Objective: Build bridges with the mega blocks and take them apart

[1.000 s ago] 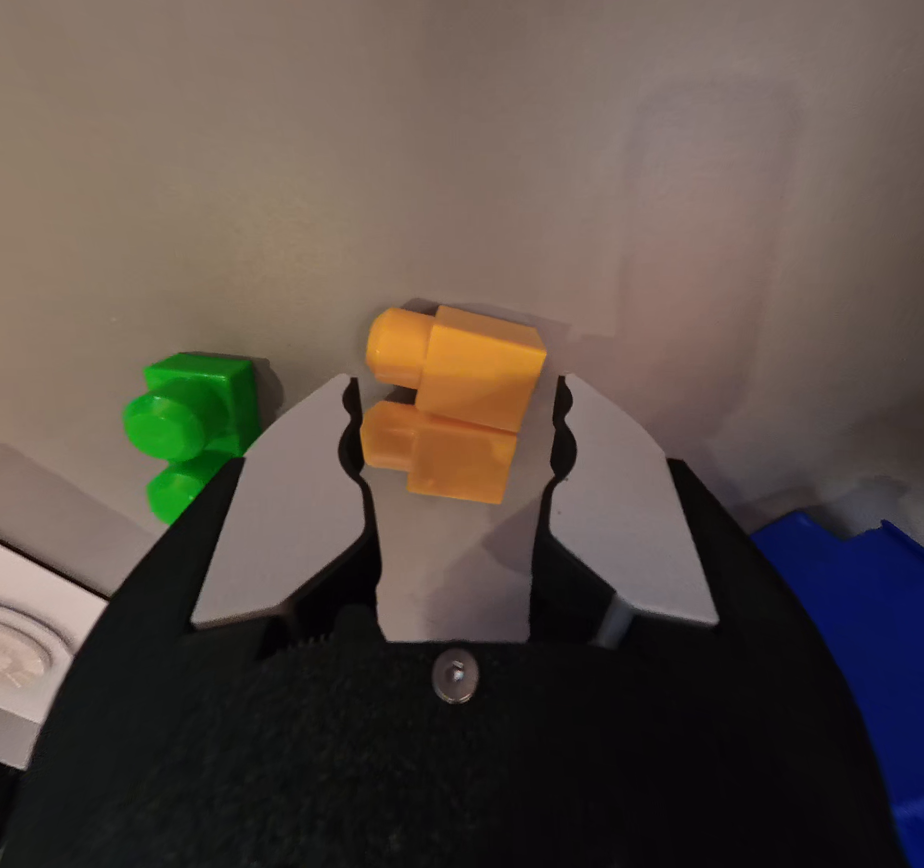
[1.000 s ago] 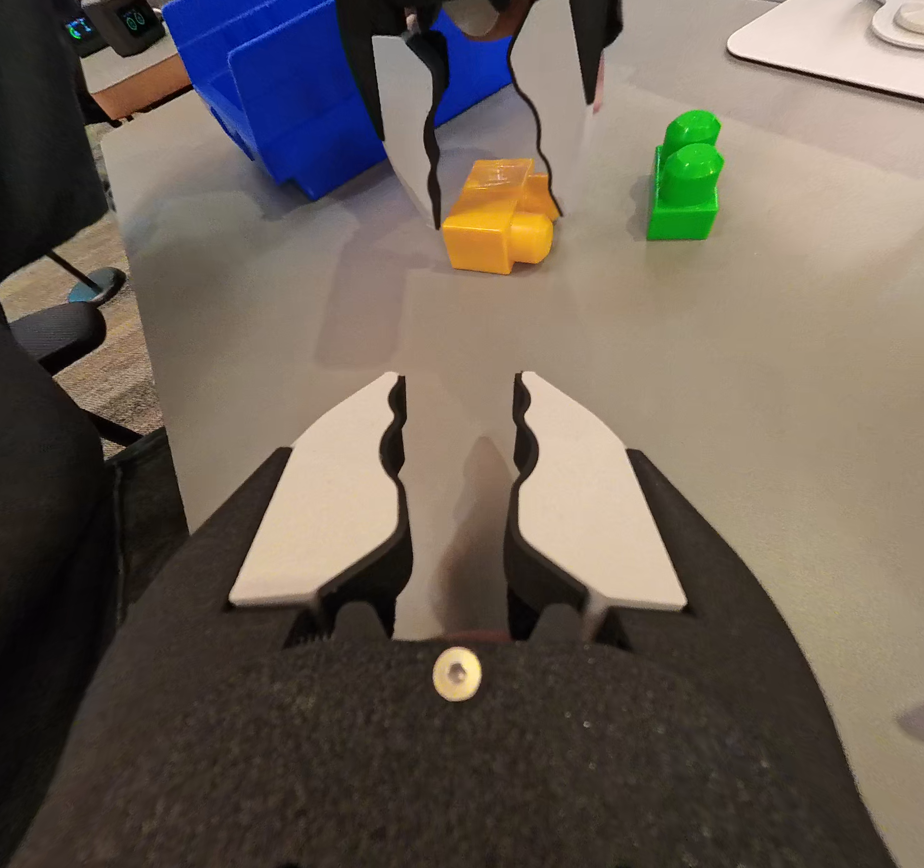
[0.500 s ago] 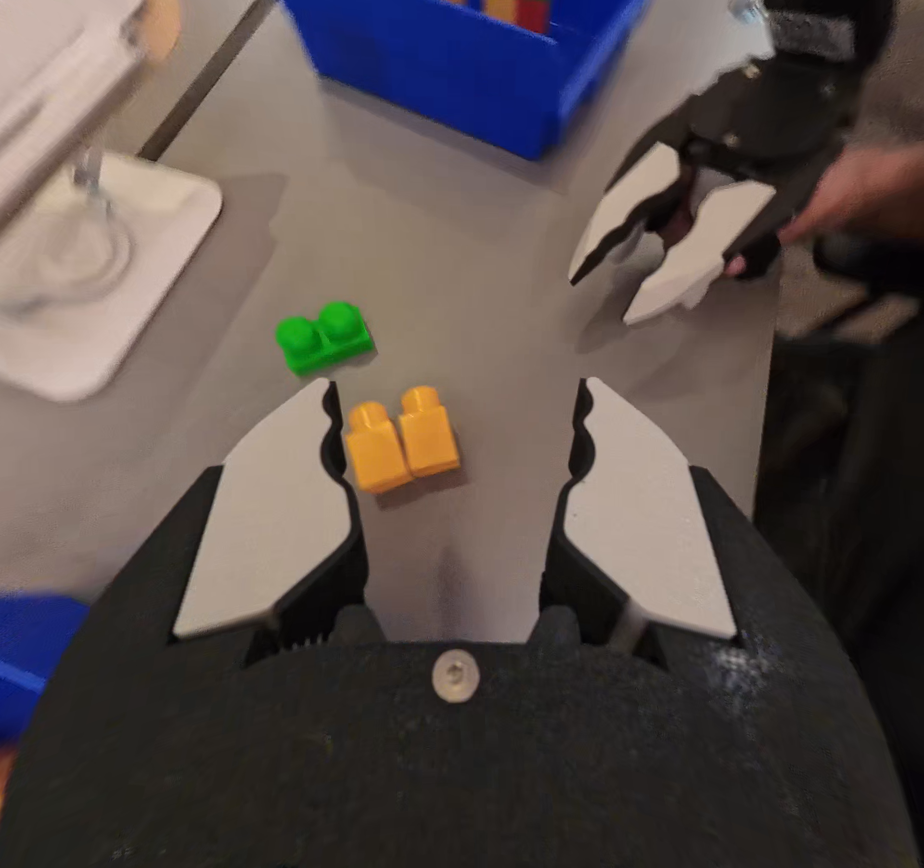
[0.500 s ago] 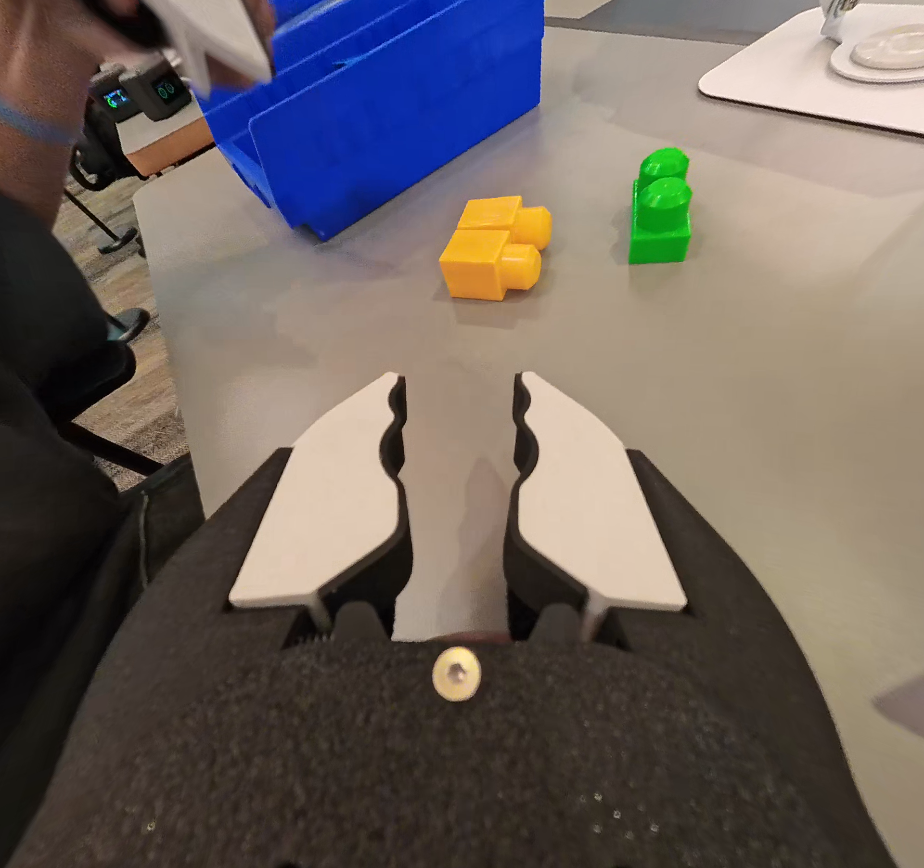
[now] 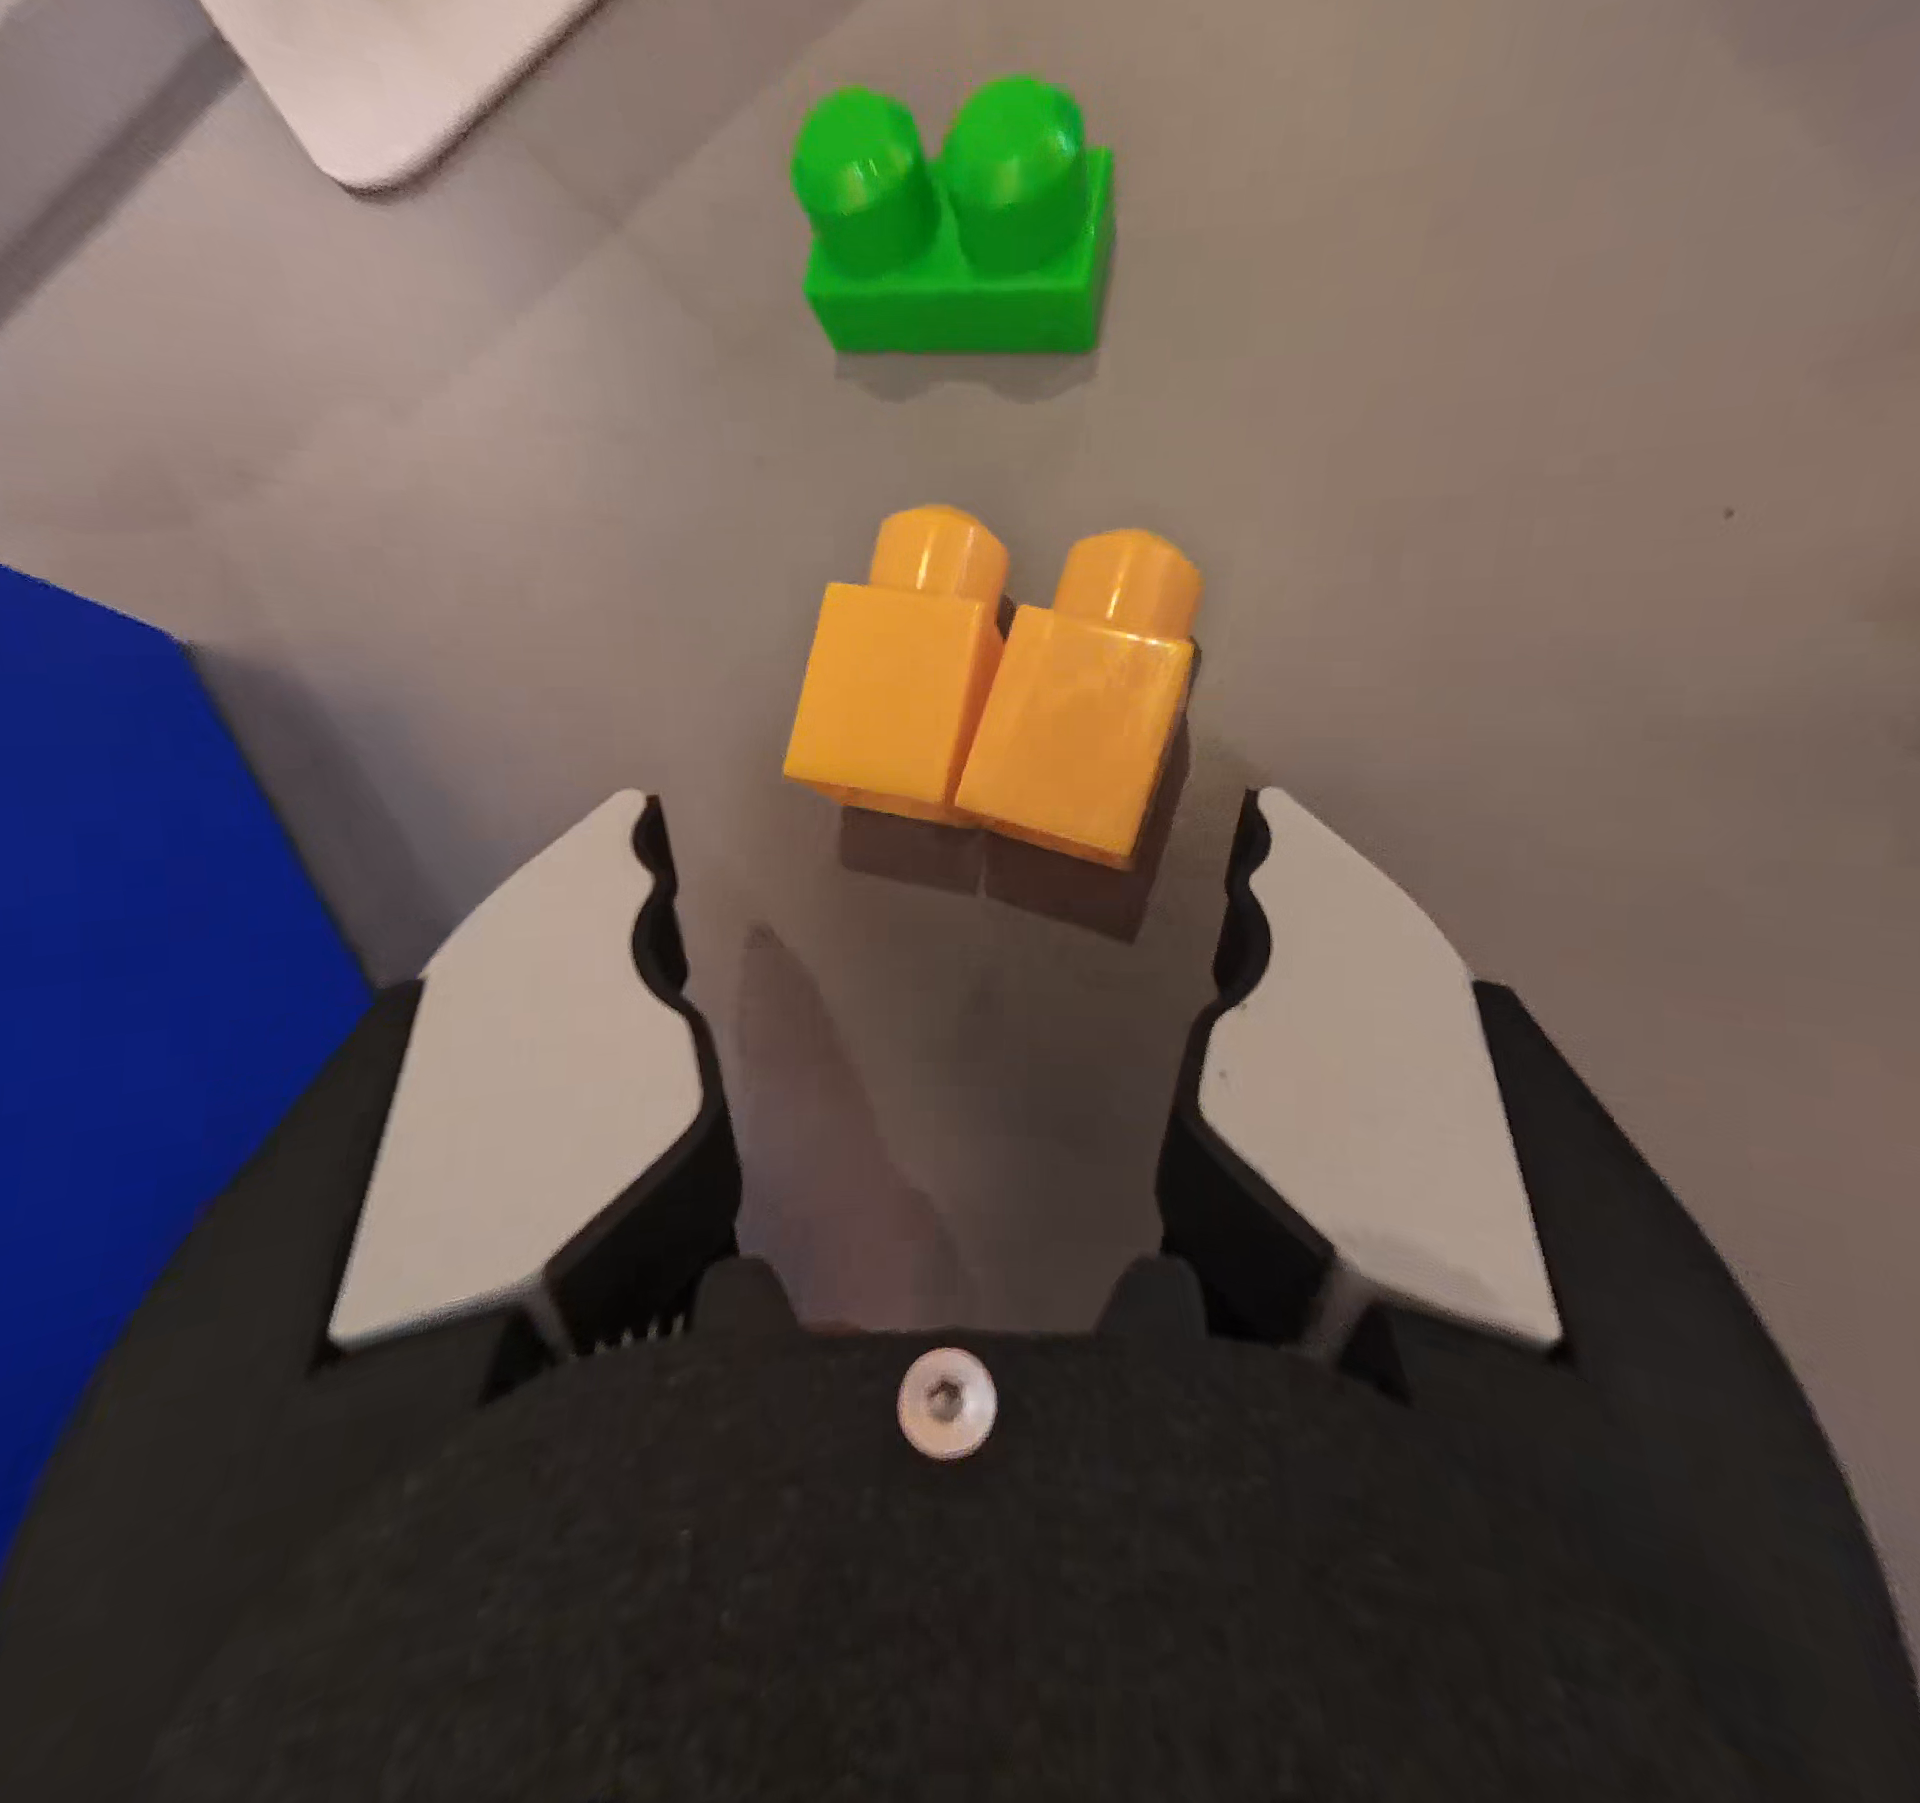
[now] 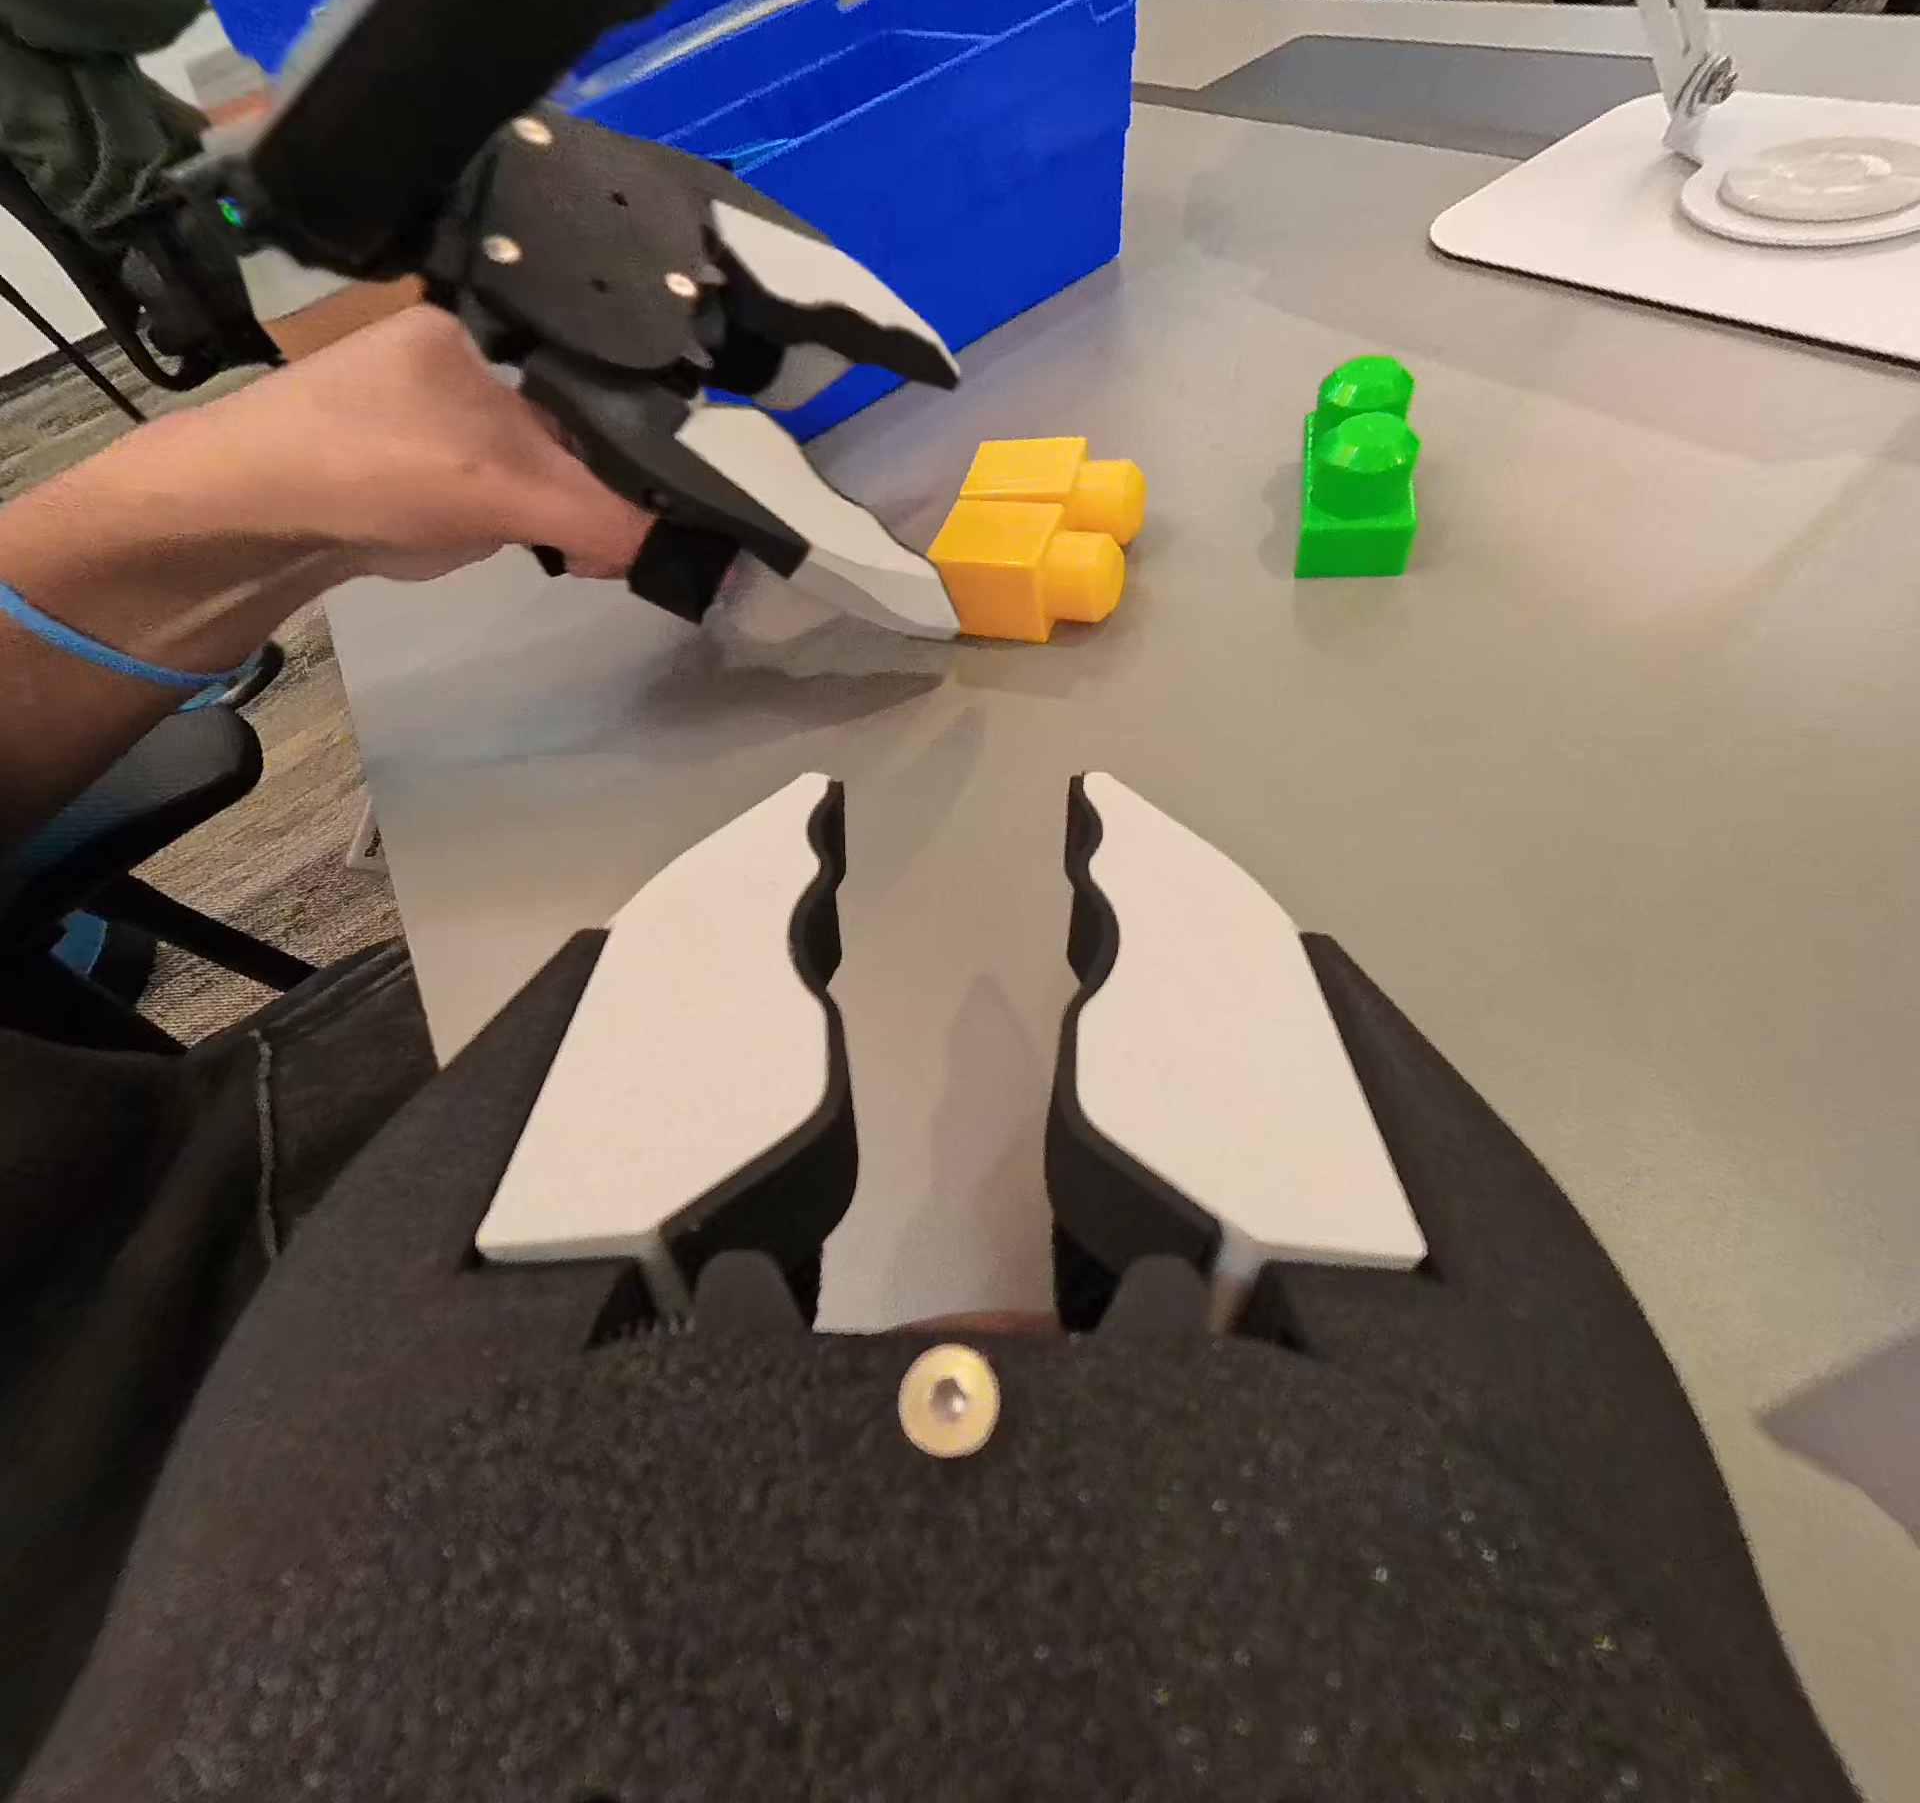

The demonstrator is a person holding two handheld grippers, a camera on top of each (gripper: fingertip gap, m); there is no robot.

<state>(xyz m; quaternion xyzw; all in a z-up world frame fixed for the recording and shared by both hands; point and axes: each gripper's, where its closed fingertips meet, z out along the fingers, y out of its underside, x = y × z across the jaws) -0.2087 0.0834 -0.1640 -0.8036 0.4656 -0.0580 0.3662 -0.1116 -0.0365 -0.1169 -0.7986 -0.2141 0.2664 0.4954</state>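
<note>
Left hand-held gripper (image 5: 951, 808) gapes wide and empty behind two orange blocks (image 5: 987, 704).
Green block (image 5: 956, 226) stands beyond them; blue bin (image 6: 883, 143) alongside on the bench (image 6: 1455, 818); right hand-held gripper (image 6: 954, 797) partly open, empty.

The left wrist view looks steeply down along its fingers, close above the two orange blocks (image 5: 987, 704) lying side by side, the green block (image 5: 956, 226) just beyond. The right wrist view sits lower and farther back (near the table (image 6: 1558, 818) edge), facing across at the same blocks and a blue bin (image 6: 935, 164).
</note>
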